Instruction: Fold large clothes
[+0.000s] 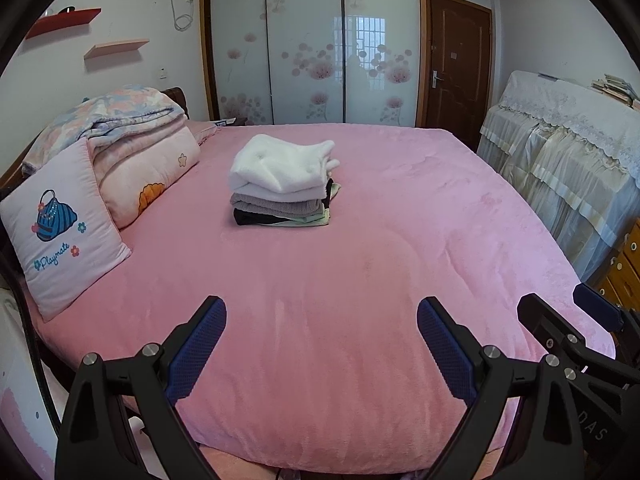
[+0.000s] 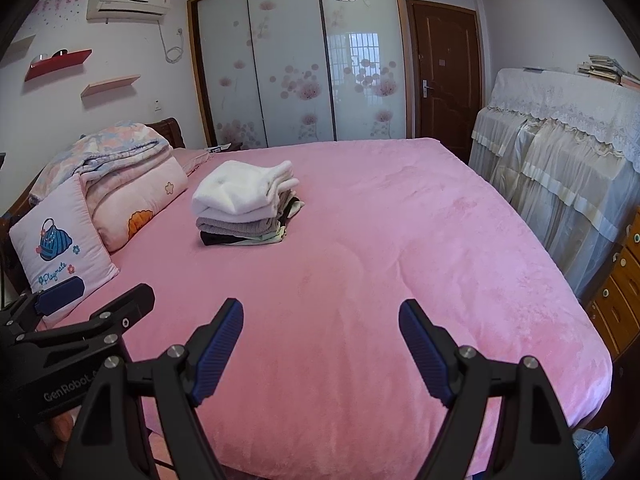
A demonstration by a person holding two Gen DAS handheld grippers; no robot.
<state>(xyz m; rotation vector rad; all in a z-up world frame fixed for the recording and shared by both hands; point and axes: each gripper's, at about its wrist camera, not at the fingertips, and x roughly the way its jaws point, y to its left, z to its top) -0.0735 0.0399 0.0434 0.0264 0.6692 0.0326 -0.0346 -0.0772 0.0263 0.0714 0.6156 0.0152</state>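
Clothes (image 1: 282, 182) sit folded in a stack mid-bed, just beside the rolled quilt (image 1: 132, 140), well beyond both claws. Left gripper (image 1: 322, 344) and right gripper (image 2: 320, 346) hang released, nothing between their jaws, over the pink bedspread (image 1: 360, 280). That white top layer looks plush, light, floppy; I'd pinch it by a folded edge, since it would sag if lifted from the middle.

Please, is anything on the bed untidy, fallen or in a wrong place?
Nothing stands out. The pile of folded clothes sits neatly on the pink bed; its right edge is slightly uneven.
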